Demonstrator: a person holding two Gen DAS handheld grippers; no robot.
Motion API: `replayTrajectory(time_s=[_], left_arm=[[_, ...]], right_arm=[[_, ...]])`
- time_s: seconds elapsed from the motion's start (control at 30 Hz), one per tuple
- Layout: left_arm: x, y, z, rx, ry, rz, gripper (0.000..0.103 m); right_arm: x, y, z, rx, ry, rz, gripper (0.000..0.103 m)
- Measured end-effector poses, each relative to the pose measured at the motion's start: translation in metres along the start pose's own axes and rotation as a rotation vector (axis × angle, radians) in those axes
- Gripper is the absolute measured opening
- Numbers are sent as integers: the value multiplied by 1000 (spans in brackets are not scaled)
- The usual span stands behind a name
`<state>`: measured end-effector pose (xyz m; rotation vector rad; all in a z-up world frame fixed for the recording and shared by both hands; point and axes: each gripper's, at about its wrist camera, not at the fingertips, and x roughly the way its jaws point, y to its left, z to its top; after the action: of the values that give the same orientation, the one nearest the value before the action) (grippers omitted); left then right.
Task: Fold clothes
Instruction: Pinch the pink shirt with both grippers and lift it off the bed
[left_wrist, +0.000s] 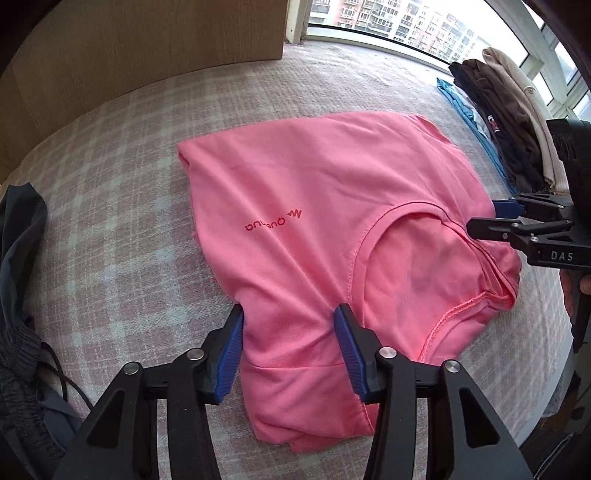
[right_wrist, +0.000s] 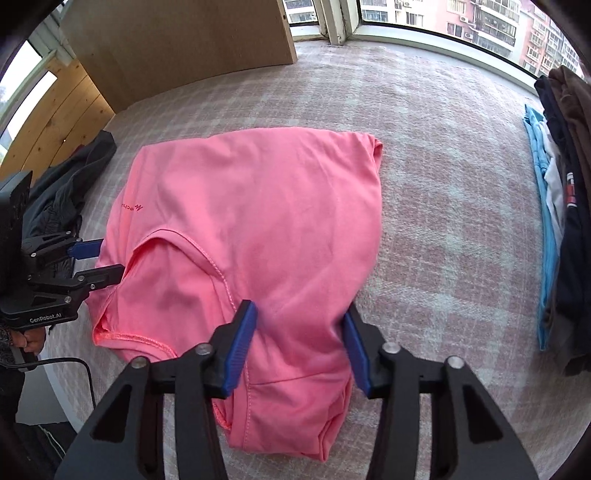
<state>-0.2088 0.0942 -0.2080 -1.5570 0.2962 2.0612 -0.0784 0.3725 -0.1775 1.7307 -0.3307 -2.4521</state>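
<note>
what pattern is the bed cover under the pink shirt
A pale pink and white plaid on the bed cover, clearest in the right wrist view, around the pink shirt.

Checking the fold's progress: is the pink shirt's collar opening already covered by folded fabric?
No, the pink shirt lies with its collar opening fully exposed on top.

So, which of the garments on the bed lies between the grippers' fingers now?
The pink T-shirt, spread mid-bed. The dark garment lies crumpled at the left, and the folded pile sits by the window.
</note>
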Motion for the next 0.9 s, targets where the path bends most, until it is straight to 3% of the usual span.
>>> replayTrajectory(time_s=[0.03, 0.1, 0.17, 0.27, 0.37, 0.43, 0.53, 0.67, 0.9], left_arm=[[0, 0, 0, 6, -2, -8, 33], [0, -2, 0, 18, -2, -30, 17], [0, -2, 0, 9, -3, -58, 14], [1, 0, 0, -18, -6, -115, 12], [-1, 7, -1, -96, -16, -262, 12], [-4, -3, -4, -102, -31, -319, 12], [-1, -25, -10, -109, -57, -390, 12], [-14, -35, 3, -111, -95, -398, 12], [-76, -63, 5, -3, -198, -415, 12]], right_arm=[[1, -2, 0, 8, 10, 34, 13], [2, -5, 0, 22, 22, 92, 13], [3, -11, 1, 57, 31, 155, 13], [10, -25, 0, 187, 47, 342, 13], [20, -21, -2, 231, 54, 451, 13], [25, -15, -2, 243, 57, 501, 13], [26, -5, -2, 241, 52, 541, 13], [19, -1, 4, 263, 30, 546, 13], [-60, 1, -11, 261, -111, 514, 13]])
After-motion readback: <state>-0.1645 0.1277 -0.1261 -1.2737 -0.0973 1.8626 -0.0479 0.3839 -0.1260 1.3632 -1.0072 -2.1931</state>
